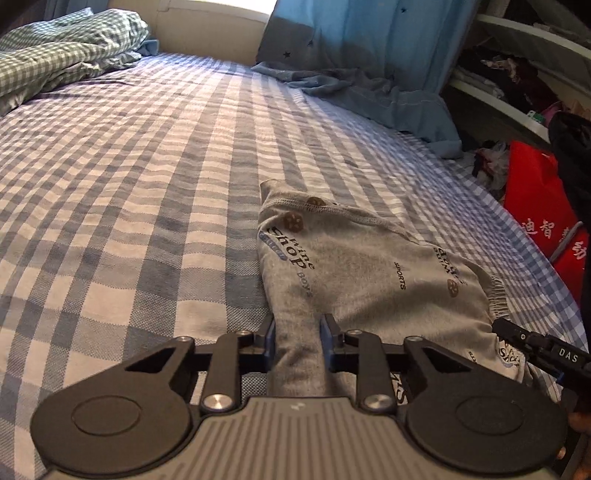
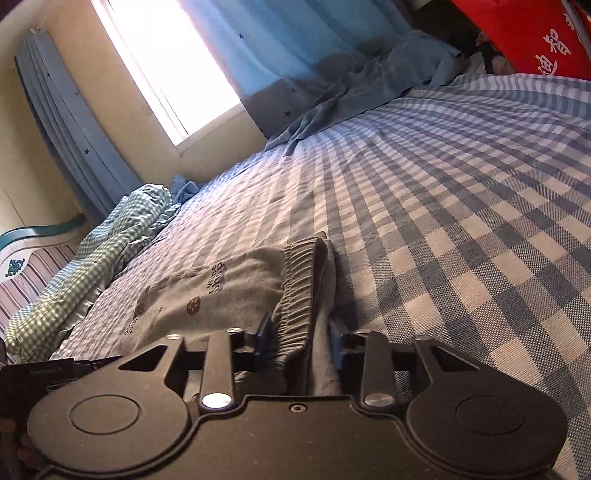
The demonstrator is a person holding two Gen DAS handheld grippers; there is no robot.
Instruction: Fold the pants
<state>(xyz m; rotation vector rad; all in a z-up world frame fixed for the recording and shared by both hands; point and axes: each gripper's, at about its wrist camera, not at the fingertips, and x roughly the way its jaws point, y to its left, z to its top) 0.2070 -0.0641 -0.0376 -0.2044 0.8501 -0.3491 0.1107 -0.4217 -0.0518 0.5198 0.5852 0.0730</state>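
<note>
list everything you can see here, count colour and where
pants: one, grey with printed words, near edge of bed, gripped at both ends
bed sheet: one, blue and white check, covering bed
quilt: one, green check, bunched at far left of bed
curtain: one, blue with stars, by window, hem spilling onto bed
bag: one, red with white characters, beside bed
left gripper: black, shut on pants leg
right gripper: black, shut on pants waistband

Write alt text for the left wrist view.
The left gripper pinches a bunched fold of grey printed pants lying on a blue and white checked bed sheet. The right gripper reaches in at the waistband side. Behind are a blue curtain and a red bag.
</note>
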